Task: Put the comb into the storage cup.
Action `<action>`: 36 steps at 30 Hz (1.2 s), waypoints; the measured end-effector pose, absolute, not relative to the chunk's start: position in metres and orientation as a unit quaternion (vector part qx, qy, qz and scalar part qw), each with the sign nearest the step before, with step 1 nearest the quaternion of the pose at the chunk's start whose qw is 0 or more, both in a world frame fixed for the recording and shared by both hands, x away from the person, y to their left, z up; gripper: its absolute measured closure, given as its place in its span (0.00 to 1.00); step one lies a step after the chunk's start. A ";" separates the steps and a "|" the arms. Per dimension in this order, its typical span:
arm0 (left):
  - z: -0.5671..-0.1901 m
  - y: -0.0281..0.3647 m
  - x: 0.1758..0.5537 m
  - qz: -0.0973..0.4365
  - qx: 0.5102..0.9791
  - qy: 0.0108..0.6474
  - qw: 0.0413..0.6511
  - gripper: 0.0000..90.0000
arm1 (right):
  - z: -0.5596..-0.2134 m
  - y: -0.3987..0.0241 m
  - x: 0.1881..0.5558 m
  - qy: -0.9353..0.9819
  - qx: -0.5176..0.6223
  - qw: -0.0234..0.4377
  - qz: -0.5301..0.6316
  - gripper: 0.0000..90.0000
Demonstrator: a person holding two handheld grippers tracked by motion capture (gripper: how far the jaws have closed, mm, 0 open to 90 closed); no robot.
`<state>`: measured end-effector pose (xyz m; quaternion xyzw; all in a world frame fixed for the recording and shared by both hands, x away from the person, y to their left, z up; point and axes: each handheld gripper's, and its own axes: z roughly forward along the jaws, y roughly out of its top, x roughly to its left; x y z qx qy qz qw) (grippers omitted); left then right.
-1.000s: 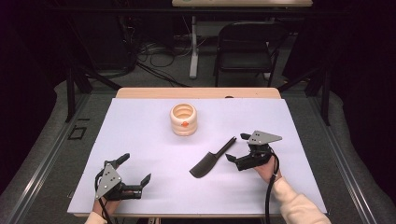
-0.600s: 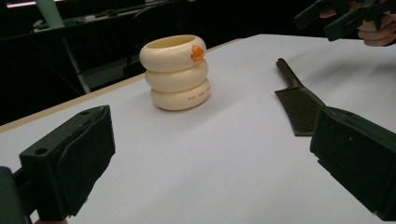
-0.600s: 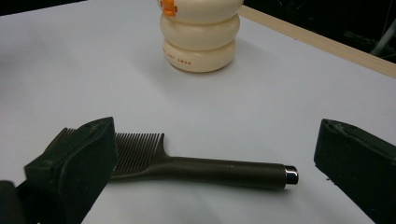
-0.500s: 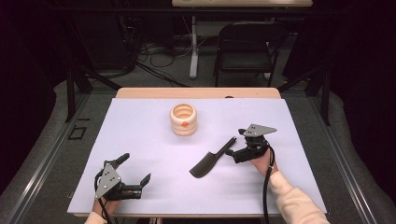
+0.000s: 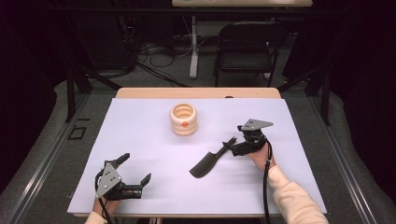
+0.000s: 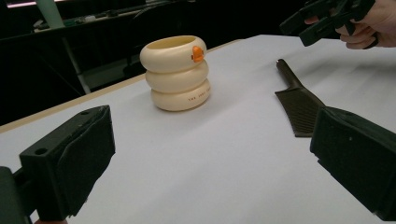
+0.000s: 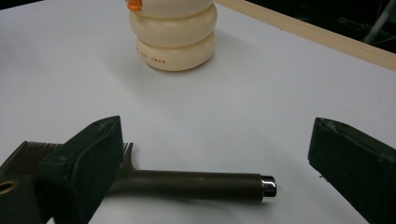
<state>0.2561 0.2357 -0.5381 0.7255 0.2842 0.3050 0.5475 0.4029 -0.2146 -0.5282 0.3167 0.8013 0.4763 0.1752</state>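
one white tbl (image 5: 140,140), dark rm

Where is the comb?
In the high view the comb lies flat on the table's right half, its handle just before the open right gripper, nearer than the cream holder.

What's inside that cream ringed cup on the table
The cream ringed cup is open at the top; the high view shows only its pale inner wall. Its bottom is hidden by the rim, so any contents can't be confirmed.
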 end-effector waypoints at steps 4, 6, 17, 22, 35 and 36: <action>-0.538 0.236 0.256 0.306 0.725 0.284 0.548 0.00 | -0.528 -0.215 0.408 0.800 0.322 0.180 0.472 0.16; -0.538 0.236 0.257 0.305 0.725 0.286 0.548 0.00 | -0.529 -0.216 0.413 0.799 0.331 0.184 0.467 0.26; -0.538 0.236 0.257 0.303 0.726 0.284 0.548 0.00 | -0.538 -0.212 0.423 0.818 0.332 0.207 0.422 0.94; -0.538 0.236 0.257 0.302 0.728 0.284 0.546 0.00 | -0.542 -0.207 0.425 0.829 0.329 0.214 0.398 1.00; -0.538 0.236 0.257 0.304 0.728 0.284 0.545 0.00 | -0.548 -0.201 0.434 0.847 0.331 0.231 0.345 1.00; -0.538 0.236 0.256 0.304 0.728 0.284 0.545 0.00 | -0.548 -0.202 0.434 0.849 0.332 0.228 0.343 1.00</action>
